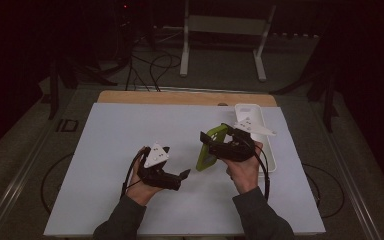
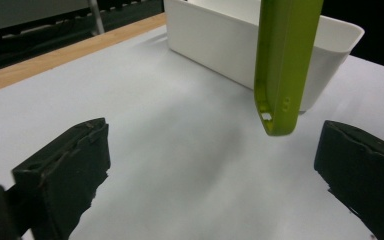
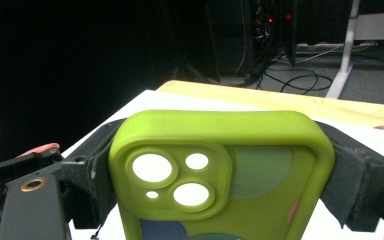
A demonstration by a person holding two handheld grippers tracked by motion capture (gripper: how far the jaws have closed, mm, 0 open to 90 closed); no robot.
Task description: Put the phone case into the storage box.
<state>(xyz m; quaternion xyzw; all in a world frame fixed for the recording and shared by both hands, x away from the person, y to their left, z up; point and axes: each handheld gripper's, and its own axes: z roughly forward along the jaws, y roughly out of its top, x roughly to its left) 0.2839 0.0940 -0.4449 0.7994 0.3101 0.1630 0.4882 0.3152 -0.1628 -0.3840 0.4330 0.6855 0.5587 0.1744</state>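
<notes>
Phone case: green phone case [image 3: 220, 170] held above the white mat [image 1: 130, 145], likely clear of it
Right gripper [image 1: 219, 145]: clamped across case's sides
Left gripper [image 1: 176, 179]: jaws apart, empty, near case's lower end
White bin [image 2: 215, 35]: just behind case

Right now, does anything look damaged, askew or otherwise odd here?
Nothing looks damaged or spilled. The green phone case is empty, its camera holes open, clamped in the right gripper above the table beside the white bin. The left gripper is open and holds nothing.

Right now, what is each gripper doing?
Left gripper: open, holding nothing.
Right gripper: shut on the green phone case.
</notes>
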